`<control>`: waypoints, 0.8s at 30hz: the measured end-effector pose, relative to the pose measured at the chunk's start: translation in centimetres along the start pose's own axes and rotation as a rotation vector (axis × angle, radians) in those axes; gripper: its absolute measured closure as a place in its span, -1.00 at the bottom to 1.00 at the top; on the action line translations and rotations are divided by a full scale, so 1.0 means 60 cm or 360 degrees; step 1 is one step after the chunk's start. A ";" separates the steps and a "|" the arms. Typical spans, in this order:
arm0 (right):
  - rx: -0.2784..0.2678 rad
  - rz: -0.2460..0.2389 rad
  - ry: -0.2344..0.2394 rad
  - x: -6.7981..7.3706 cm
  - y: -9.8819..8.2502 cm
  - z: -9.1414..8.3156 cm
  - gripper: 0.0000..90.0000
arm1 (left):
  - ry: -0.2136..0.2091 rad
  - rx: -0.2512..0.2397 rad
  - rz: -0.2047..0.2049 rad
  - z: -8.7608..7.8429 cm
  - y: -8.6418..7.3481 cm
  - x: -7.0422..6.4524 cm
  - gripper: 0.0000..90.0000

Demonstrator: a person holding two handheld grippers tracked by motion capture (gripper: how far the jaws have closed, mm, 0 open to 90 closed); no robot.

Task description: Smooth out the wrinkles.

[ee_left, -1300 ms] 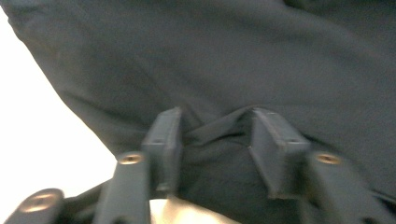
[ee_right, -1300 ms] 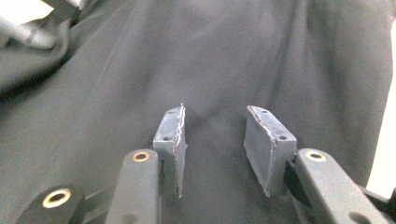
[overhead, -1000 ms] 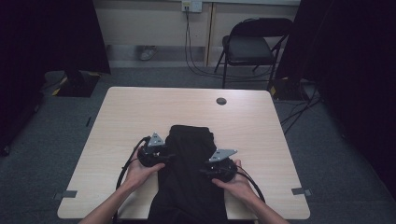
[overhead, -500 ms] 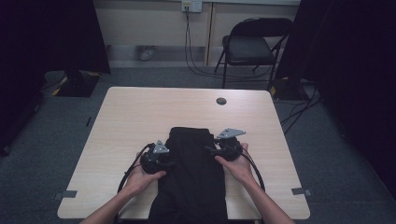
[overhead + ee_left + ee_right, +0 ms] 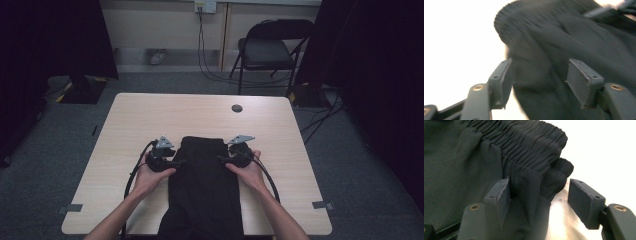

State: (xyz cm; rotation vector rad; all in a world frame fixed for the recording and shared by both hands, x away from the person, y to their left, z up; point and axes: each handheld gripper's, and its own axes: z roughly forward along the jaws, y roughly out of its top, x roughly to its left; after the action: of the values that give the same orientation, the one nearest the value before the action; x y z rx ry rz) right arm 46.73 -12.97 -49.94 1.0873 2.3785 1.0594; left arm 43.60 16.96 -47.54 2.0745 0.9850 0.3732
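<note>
**Soft black trousers, waistband corners free**

Left gripper (image 5: 181, 161) and right gripper (image 5: 220, 158) have just been opening, jaws apart, cloth loose between them, apparently unpinched. The trousers (image 5: 205, 190), lower centre of the table (image 5: 150, 115), look light and limp; grip the elastic waistband (image 5: 529, 150).

A: What type of location was this?

B: It was a recording studio or lab room, not a home. A plain light-wood table (image 5: 200, 120) stood on grey carpet (image 5: 350, 165), with tape marks (image 5: 74, 208) on the floor by its corners.

A: What else indicated that?

B: Black curtains (image 5: 55, 40) enclosed both sides. A black folding chair (image 5: 272, 50) stood at the back wall, and cables (image 5: 202, 45) ran down from a wall socket (image 5: 205, 6). The table had a cable port (image 5: 237, 108).
</note>
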 end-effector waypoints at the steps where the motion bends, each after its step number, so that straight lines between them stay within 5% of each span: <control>1: -0.0002 -0.0001 0.0014 0.001 -0.001 -0.001 -0.14 | 0.0012 -0.0001 -0.0021 0.004 -0.001 0.004 -0.21; 5: -0.0016 -0.0006 0.0006 0.003 -0.004 -0.002 0.01 | -0.0020 0.0119 -0.0050 0.025 -0.006 0.009 -0.25; 12: -0.0017 -0.0043 0.0042 0.011 -0.001 -0.002 0.42 | 0.0041 0.0098 -0.0028 0.047 -0.007 0.004 -0.31; 14: -0.0035 -0.0051 0.0021 0.019 -0.002 -0.001 0.59 | 0.0074 0.0095 0.0028 0.052 -0.004 0.002 -0.29; 17: -0.0032 -0.0060 0.0001 0.027 0.000 0.000 0.65 | 0.0050 0.0092 0.0025 0.052 -0.001 0.001 -0.04; 22: -0.0055 0.0010 0.0039 0.020 0.001 -0.003 0.79 | -0.0022 0.0082 0.0002 0.045 -0.002 0.014 0.69; 24: -0.0084 0.0054 0.0067 0.014 0.002 -0.008 0.81 | -0.0055 0.0068 -0.0015 0.041 0.000 0.016 0.77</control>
State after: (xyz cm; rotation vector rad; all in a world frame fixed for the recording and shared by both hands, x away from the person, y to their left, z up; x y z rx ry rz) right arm 45.99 -12.52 -49.48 1.1014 2.3583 1.1607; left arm 45.61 16.38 -49.17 2.1073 0.9893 0.3128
